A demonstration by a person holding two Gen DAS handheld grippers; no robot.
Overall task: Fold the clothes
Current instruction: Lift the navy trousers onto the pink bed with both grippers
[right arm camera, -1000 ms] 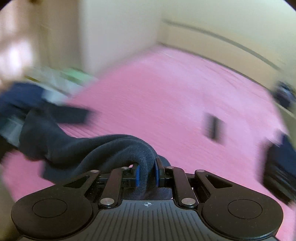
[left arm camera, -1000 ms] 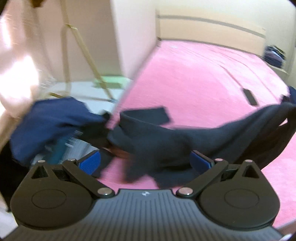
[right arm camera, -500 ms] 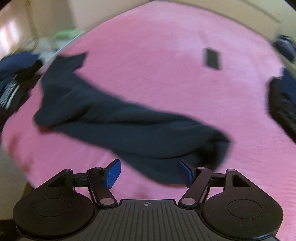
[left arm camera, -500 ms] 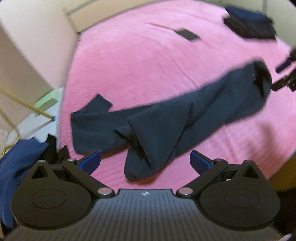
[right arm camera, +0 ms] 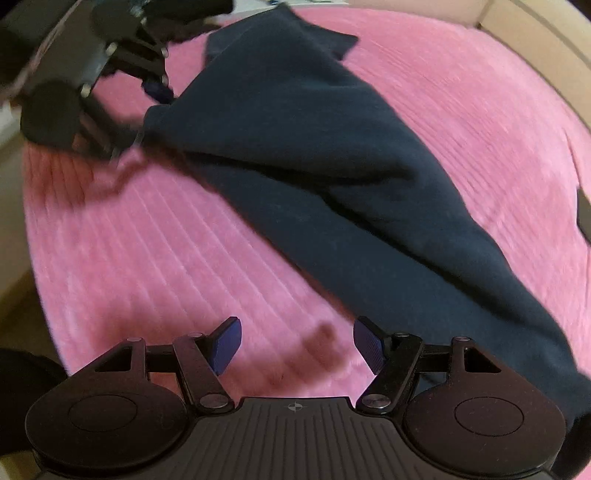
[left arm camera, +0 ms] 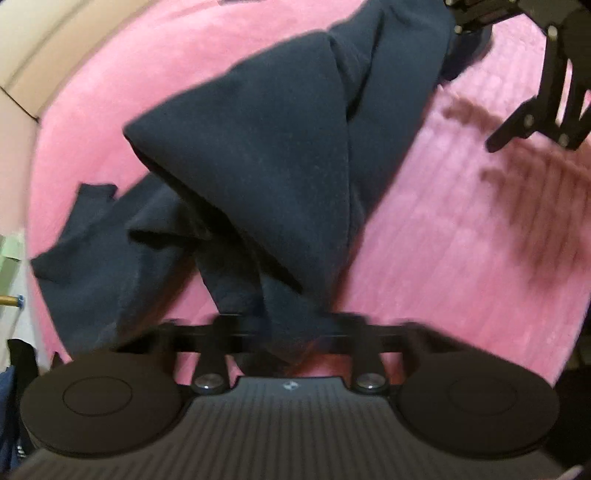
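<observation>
A dark navy garment lies crumpled in a long strip across the pink bedspread. My left gripper is shut on one bunched end of it, and the cloth hides the fingertips. In the right wrist view the same garment runs diagonally from the top left to the lower right. There the left gripper pinches its near-left corner. My right gripper stands open just above the bedspread, with nothing between its blue pads. It also shows at the top right of the left wrist view, the right gripper.
A small flat black object lies on the bed at the right edge. A beige bed frame borders the far side. Dark clothes and something green sit off the bed's left edge.
My left gripper went from open to shut on the garment's end. The right gripper let go of the garment about a second ago and stays open, now lower over the bed.
</observation>
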